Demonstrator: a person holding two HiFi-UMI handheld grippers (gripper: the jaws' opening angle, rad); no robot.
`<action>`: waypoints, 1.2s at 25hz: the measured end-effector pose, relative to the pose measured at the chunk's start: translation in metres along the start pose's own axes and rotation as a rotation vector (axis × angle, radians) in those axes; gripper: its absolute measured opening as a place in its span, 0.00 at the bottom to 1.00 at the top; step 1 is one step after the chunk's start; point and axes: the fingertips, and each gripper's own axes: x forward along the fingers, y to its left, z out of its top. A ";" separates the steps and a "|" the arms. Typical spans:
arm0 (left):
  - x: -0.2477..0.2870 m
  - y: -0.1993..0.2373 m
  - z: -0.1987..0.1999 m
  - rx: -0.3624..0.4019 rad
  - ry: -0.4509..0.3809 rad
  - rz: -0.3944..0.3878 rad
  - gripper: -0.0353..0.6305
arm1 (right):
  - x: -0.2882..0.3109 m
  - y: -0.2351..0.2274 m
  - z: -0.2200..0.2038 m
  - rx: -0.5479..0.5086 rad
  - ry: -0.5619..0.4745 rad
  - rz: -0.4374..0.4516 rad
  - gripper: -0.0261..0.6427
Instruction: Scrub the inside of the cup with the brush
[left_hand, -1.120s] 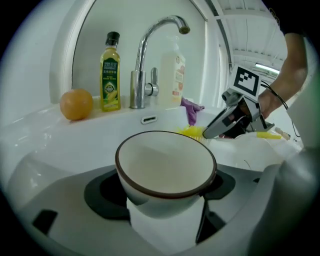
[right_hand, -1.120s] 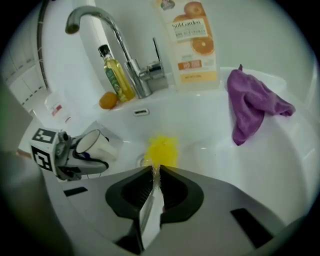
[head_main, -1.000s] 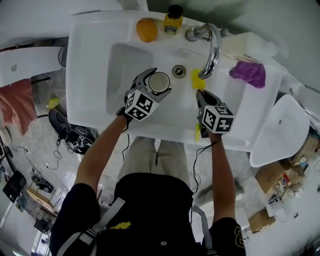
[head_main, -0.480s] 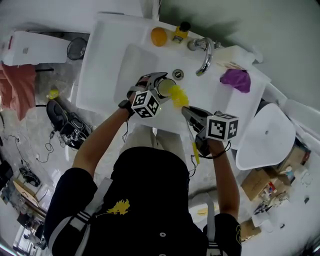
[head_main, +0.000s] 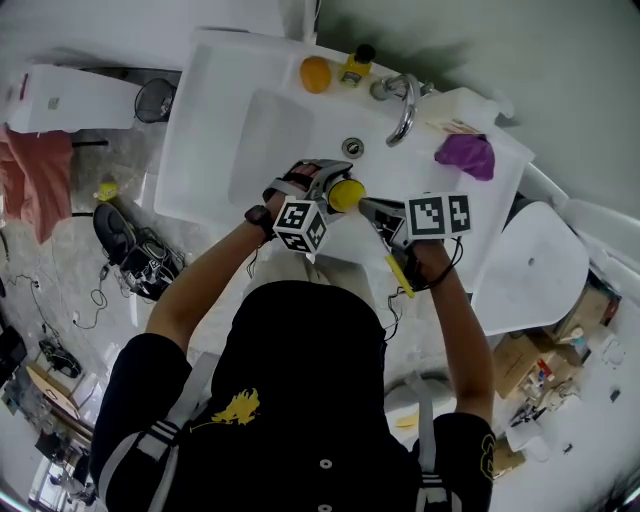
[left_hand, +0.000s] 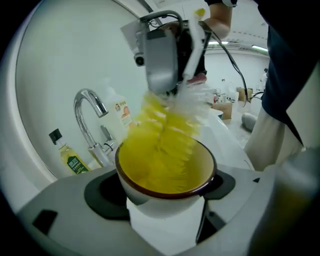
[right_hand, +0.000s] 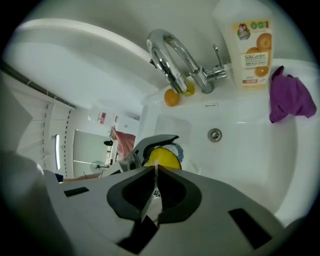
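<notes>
My left gripper (head_main: 322, 188) is shut on a white cup (left_hand: 150, 195) with a brown rim, held tilted over the sink's front edge. The cup's sides sit between the left gripper's dark pads (left_hand: 106, 192). A brush with yellow bristles (left_hand: 160, 145) reaches into the cup's mouth and fills most of it. My right gripper (head_main: 375, 212) is shut on the brush's thin stem (right_hand: 152, 187), just right of the cup. The brush's yellow handle end (head_main: 401, 276) sticks out behind that gripper. In the right gripper view the yellow brush head (right_hand: 162, 157) sits inside the left gripper (right_hand: 150, 142).
The white sink (head_main: 270, 140) has a drain (head_main: 352, 147) and a chrome faucet (head_main: 405, 105) at the back. An orange (head_main: 315, 73) and a small yellow bottle (head_main: 357, 62) stand on the rim. A purple cloth (head_main: 465, 157) and a soap bottle (right_hand: 252, 47) are at the right.
The right gripper has swung the brush left from low in the sink to the cup, and the bristles now sit in its mouth. The cup has come toward the front edge.
</notes>
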 end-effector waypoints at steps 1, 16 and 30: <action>0.001 -0.004 0.003 0.001 -0.010 -0.005 0.69 | -0.001 -0.002 0.004 0.006 -0.007 0.001 0.10; 0.010 -0.020 0.006 0.054 0.014 -0.080 0.69 | 0.003 0.003 -0.005 -0.179 0.075 -0.093 0.09; 0.007 -0.015 0.004 0.060 0.029 -0.077 0.69 | 0.010 0.008 -0.015 -0.251 0.142 -0.111 0.08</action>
